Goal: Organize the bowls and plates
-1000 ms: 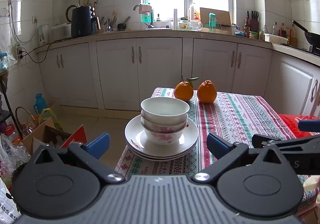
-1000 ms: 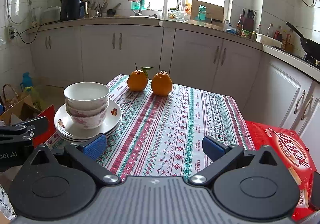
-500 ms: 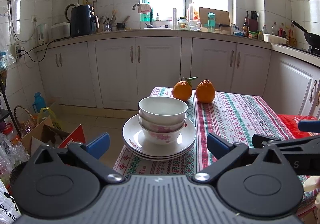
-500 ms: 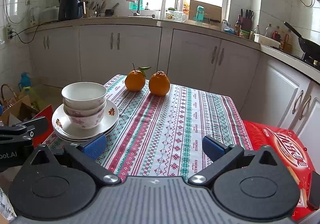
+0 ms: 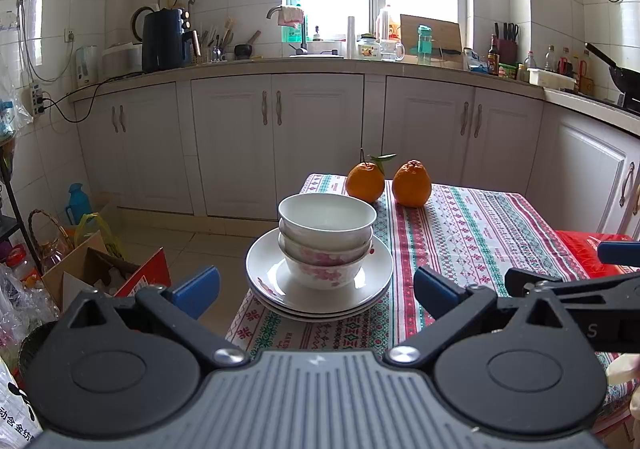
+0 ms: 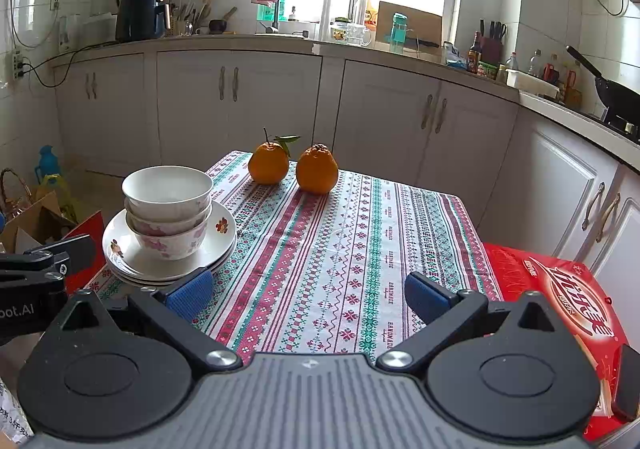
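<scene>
Nothing has moved: stacked bowls (image 5: 327,237) sit ahead of left hand-held gripper (image 5: 316,291).

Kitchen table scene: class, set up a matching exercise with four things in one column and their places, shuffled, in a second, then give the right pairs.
Things
1. plain white ceramic bowl
2. stack of white flowered plates
3. orange with a green leaf
4. red printed box

Places
A. at the table's right edge
B. on the striped patterned tablecloth, under the bowls
C. top of the bowl stack
D. far end of the table, left of the leafless orange

Pairs: 1-C, 2-B, 3-D, 4-A
</scene>
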A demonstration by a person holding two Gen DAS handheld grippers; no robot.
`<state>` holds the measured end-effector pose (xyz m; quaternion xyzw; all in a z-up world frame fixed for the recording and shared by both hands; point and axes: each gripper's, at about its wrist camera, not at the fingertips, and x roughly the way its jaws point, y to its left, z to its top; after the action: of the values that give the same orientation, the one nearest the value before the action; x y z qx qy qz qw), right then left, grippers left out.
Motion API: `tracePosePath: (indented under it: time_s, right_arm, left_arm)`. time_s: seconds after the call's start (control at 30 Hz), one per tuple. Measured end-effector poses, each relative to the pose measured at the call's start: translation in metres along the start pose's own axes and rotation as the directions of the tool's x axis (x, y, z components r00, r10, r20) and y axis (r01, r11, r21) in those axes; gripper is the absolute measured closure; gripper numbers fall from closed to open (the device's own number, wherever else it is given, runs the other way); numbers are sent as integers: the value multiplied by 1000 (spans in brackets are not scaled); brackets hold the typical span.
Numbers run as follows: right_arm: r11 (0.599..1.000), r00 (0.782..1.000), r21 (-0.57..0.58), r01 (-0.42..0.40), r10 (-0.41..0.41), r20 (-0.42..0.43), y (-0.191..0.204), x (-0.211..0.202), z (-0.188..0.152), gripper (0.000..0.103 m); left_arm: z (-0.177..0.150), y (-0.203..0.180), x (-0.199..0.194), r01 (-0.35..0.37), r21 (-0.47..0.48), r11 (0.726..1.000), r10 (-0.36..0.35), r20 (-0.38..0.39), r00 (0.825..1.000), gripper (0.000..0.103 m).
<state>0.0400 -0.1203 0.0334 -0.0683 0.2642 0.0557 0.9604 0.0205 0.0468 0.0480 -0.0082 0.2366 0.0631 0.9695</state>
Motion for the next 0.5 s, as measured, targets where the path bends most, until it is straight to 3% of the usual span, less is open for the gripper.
tracePosePath:
  time_s: [0.5]
  right_arm:
    - [1000, 1000, -5, 7, -7, 3, -1, -1, 0, 0]
  left_arm:
    - [0, -2, 0, -3, -2, 1000, 3, -5, 1000, 1]
